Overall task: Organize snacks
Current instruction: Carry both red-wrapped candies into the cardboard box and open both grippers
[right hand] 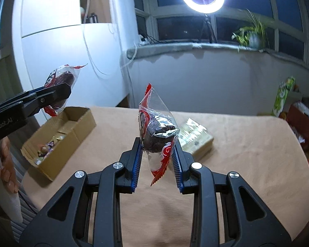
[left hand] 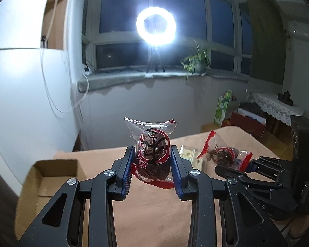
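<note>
My left hand-held gripper [left hand: 152, 164] is clamped on a wrapped red date snack [left hand: 153, 158], its blue finger pads [left hand: 128, 168] pressing both sides of the clear, red-printed wrapper. I hold it up in the air, above the tabletop [left hand: 154, 210] and just right of the cardboard box [left hand: 51, 177]. My right hand-held gripper [right hand: 157, 160] grips a second wrapped date snack [right hand: 158, 135], also lifted off the tabletop, well right of the cardboard box. The box sits at the tabletop's left edge with small wrapped sweets [right hand: 48, 149] inside. A flat clear-wrapped snack pack [right hand: 195, 138] lies on the tabletop, farther right of the box.
</note>
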`<state>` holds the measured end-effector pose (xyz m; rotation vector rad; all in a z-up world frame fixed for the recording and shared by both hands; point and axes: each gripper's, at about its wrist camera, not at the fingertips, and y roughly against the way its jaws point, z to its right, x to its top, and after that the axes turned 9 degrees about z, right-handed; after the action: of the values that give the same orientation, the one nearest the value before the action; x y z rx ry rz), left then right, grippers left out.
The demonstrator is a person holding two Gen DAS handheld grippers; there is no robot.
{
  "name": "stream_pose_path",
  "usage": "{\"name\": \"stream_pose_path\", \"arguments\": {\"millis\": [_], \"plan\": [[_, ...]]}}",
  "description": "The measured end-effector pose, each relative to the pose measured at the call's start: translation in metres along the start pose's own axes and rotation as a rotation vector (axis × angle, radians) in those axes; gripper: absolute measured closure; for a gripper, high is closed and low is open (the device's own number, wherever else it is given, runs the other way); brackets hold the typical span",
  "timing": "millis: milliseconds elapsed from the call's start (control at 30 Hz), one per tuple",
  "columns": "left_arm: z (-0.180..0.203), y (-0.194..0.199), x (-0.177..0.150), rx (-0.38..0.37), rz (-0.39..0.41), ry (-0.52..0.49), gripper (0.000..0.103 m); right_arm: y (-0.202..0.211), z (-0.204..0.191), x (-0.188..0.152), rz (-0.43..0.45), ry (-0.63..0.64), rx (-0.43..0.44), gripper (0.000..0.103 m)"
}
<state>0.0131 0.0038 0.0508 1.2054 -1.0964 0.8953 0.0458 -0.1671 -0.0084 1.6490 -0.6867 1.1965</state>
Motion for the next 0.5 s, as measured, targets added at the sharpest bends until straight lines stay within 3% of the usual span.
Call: {"name": "stream_pose_path", "arguments": {"millis": [300,500], "plan": [[-0.044,0.035,-0.008,0.061,0.036,0.05,0.071,-0.012,-0.072,0.008,-0.006,0.094,0.067,0.074],[-0.099,0.055,-0.032,0.165,0.014,0.12,0.071,-0.032,-0.121,0.004,-0.034,0.153,0.15,0.074]]}}
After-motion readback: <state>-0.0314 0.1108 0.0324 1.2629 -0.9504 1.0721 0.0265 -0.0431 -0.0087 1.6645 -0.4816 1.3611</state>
